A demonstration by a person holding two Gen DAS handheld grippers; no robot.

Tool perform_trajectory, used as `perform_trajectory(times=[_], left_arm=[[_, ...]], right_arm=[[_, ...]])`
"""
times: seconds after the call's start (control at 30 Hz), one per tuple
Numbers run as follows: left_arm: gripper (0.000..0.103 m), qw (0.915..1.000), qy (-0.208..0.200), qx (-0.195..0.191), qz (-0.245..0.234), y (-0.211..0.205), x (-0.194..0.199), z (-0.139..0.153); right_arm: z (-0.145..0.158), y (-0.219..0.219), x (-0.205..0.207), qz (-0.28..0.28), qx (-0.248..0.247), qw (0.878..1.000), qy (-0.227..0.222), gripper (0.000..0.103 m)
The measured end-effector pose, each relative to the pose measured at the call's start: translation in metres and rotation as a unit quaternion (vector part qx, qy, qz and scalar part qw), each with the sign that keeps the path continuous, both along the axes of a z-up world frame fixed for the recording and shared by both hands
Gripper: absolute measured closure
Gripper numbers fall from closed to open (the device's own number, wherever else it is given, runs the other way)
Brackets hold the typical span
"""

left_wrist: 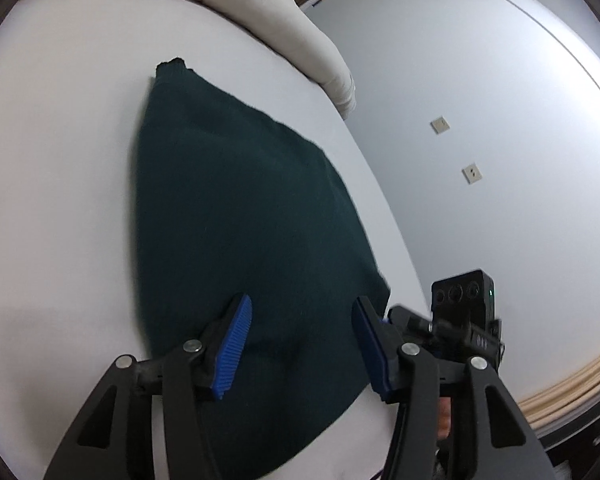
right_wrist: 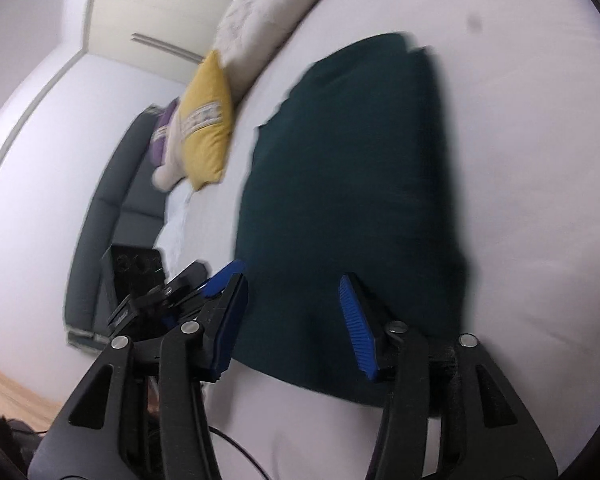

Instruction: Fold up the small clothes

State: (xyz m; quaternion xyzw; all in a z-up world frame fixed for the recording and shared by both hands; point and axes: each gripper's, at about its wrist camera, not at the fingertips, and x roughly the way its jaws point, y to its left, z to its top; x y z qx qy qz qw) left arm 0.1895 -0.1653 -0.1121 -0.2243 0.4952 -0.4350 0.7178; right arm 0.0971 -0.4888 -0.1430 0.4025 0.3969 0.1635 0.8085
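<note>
A dark green knitted garment point(left_wrist: 236, 220) lies flat and folded on the white bed point(left_wrist: 52, 200). It also shows in the right wrist view point(right_wrist: 352, 184). My left gripper point(left_wrist: 300, 320) is open and empty, its blue pads hovering over the garment's near edge. My right gripper point(right_wrist: 292, 300) is open and empty over the near edge too. The other gripper shows at the right of the left wrist view point(left_wrist: 460, 320) and at the left of the right wrist view point(right_wrist: 156, 296).
A rolled cream duvet point(left_wrist: 284, 28) lies along the far side of the bed. A yellow cushion point(right_wrist: 208, 120) and a purple one point(right_wrist: 162, 136) sit by a dark grey headboard point(right_wrist: 112, 216). The white wall point(left_wrist: 480, 140) with sockets stands beside the bed.
</note>
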Motion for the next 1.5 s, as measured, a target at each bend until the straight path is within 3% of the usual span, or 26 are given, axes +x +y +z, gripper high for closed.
perform_trajectory(times=[0.1, 0.23, 0.27, 0.33, 0.43, 0.5, 0.57, 0.67, 0.73, 0.8, 0.87, 0.97, 1.0, 1.1, 1.23, 1.33, 1.43, 1.47, 1.5], left_arm=[[0.048, 0.9999, 0.001, 0.014, -0.007, 0.010, -0.008, -0.007], [0.048, 0.9994, -0.010, 0.030, -0.016, 0.019, -0.029, -0.013], [0.048, 0.9991, -0.015, 0.039, -0.011, 0.023, -0.033, -0.007], [0.046, 0.9989, -0.028, 0.036, -0.003, 0.036, -0.038, 0.007], [0.038, 0.9984, -0.056, 0.006, -0.006, 0.038, -0.049, 0.034], [0.036, 0.9976, -0.061, 0.020, -0.025, 0.025, -0.050, 0.032], [0.036, 0.9972, -0.044, 0.048, -0.036, 0.008, -0.047, 0.011], [0.042, 0.9979, -0.027, 0.053, -0.028, 0.009, -0.043, -0.012], [0.043, 0.9987, -0.019, 0.039, -0.026, 0.020, -0.042, -0.011], [0.042, 0.9976, -0.035, 0.053, -0.027, 0.029, -0.042, 0.000], [0.037, 0.9975, -0.052, 0.043, -0.023, 0.044, -0.038, 0.014], [0.014, 0.9966, -0.073, 0.032, 0.022, 0.065, -0.020, 0.031], [0.013, 0.9960, -0.074, 0.036, 0.035, 0.066, -0.010, 0.032], [0.013, 0.9959, -0.046, 0.056, 0.054, 0.055, 0.020, 0.022], [0.013, 0.9963, -0.006, 0.067, 0.054, 0.028, 0.050, 0.003], [0.013, 0.9936, 0.021, 0.096, 0.056, 0.009, 0.064, -0.012], [0.013, 0.9918, 0.009, 0.113, 0.059, -0.002, 0.066, -0.016], [0.016, 0.9912, 0.011, 0.117, 0.061, -0.005, 0.067, -0.015], [0.031, 0.9915, 0.013, 0.116, 0.057, -0.008, 0.068, -0.015]], right_arm=[[-0.012, -0.021, -0.019, -0.021, 0.024, 0.999, 0.001, 0.066], [-0.012, -0.035, -0.042, -0.048, 0.009, 0.999, 0.003, 0.066], [-0.009, -0.037, -0.047, -0.057, -0.001, 0.998, 0.007, 0.060], [0.004, -0.039, -0.060, -0.082, -0.028, 0.996, 0.010, 0.060], [0.029, -0.019, -0.067, -0.049, -0.004, 0.998, -0.041, 0.060], [0.036, 0.000, -0.062, -0.016, -0.004, 0.999, -0.049, 0.060], [0.028, 0.025, -0.045, 0.015, -0.017, 0.999, -0.026, 0.060], [-0.008, 0.030, -0.030, 0.012, -0.033, 0.999, 0.037, 0.060], [-0.021, 0.022, -0.045, 0.006, -0.010, 0.999, 0.035, 0.063], [-0.015, 0.017, -0.053, 0.001, -0.020, 0.999, 0.027, 0.063], [-0.002, 0.008, -0.063, -0.011, -0.039, 0.999, 0.014, 0.059], [0.022, -0.016, -0.069, -0.053, -0.059, 0.997, -0.009, 0.037], [0.030, -0.026, -0.067, -0.074, -0.069, 0.995, -0.009, 0.029], [0.039, -0.056, -0.050, -0.093, -0.061, 0.994, -0.001, 0.029], [0.024, -0.063, -0.005, -0.082, -0.035, 0.995, 0.033, 0.029], [0.006, -0.063, 0.037, -0.059, -0.042, 0.995, 0.075, 0.031], [-0.005, -0.057, 0.062, -0.050, -0.073, 0.992, 0.094, 0.036], [-0.005, -0.053, 0.071, -0.046, -0.085, 0.991, 0.096, 0.038], [-0.003, -0.050, 0.075, -0.042, -0.103, 0.988, 0.103, 0.048]])
